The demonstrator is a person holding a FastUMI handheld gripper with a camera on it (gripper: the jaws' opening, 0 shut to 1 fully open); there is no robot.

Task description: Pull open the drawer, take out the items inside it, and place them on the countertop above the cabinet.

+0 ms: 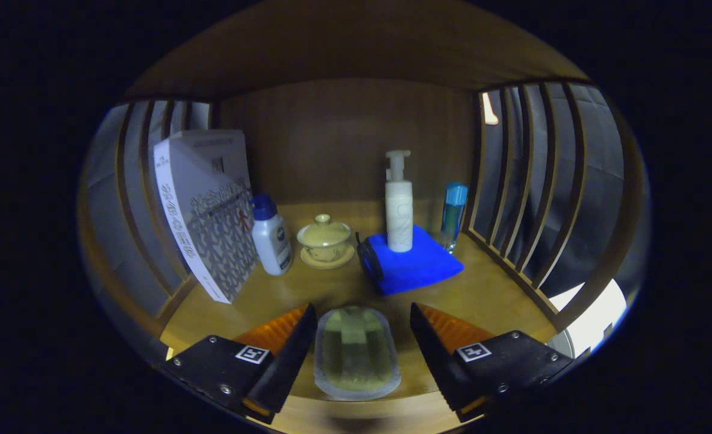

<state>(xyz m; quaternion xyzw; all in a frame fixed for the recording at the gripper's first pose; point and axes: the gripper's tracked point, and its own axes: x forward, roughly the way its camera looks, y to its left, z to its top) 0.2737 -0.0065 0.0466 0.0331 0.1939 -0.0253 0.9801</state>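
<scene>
Between the gripper (363,328) fingers sits a clear lidded container (356,354) w/ yellowish contents, resting on the wooden shelf (488,295) — jaws spread wide, both fingers standing apart from its sides, nothing held. Beyond the fingers: a folded blue cloth (413,265) w/ a white pump bottle (399,205) upright on it, a blue-capped clear bottle (453,216) just beside the slatted right wall, a cream lidded cup on a saucer (325,240), a small white bottle w/ blue cap (270,235), and a book (208,211) leaning vs the slatted left wall. Can't tell where the drawer is — no drawer front visible.
</scene>
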